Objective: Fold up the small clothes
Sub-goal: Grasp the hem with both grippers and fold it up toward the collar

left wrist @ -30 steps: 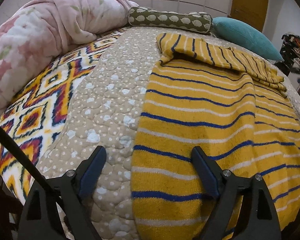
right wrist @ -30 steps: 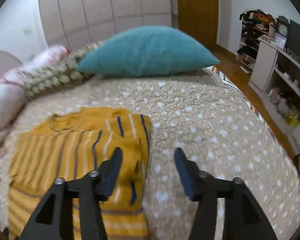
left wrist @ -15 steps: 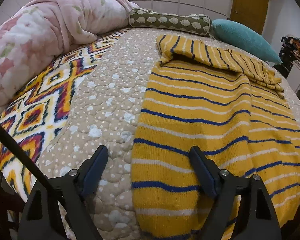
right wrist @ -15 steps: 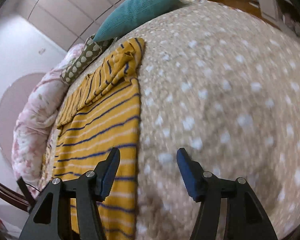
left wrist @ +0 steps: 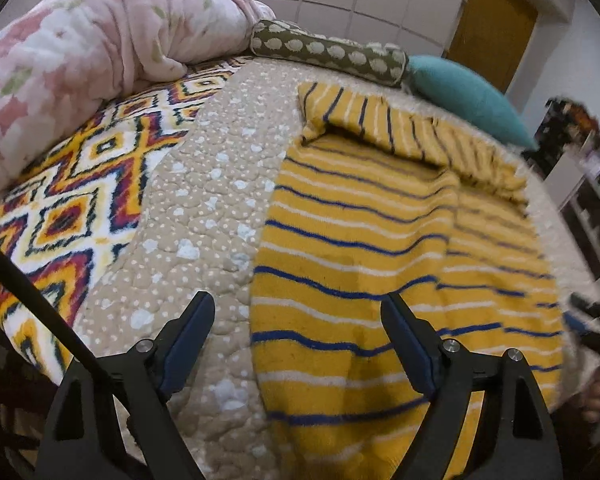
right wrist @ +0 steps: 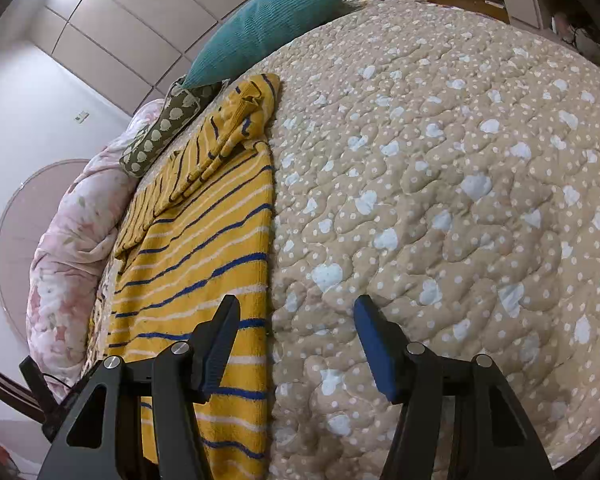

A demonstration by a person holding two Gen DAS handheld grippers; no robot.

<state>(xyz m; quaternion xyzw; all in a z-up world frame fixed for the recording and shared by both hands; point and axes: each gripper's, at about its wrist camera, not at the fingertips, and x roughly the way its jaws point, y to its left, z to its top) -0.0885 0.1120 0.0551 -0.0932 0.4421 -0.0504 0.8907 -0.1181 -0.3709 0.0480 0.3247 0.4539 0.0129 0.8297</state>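
A yellow sweater with blue and white stripes lies flat on the beige quilted bed, its sleeves folded across the far end. It also shows in the right wrist view. My left gripper is open and empty, straddling the sweater's near left edge by the hem. My right gripper is open and empty, straddling the sweater's near right edge; its left finger is over the sweater, its right finger over the quilt. The right gripper shows blurred at the right edge of the left wrist view.
A pink floral duvet is heaped at the far left. An olive patterned bolster and a teal pillow lie at the head. A colourful diamond-patterned blanket covers the left side. The quilt spreads to the right.
The right gripper has swung down from the sweater's far end to its near right edge. The left gripper has shifted slightly closer along the near left edge. Both stay open.
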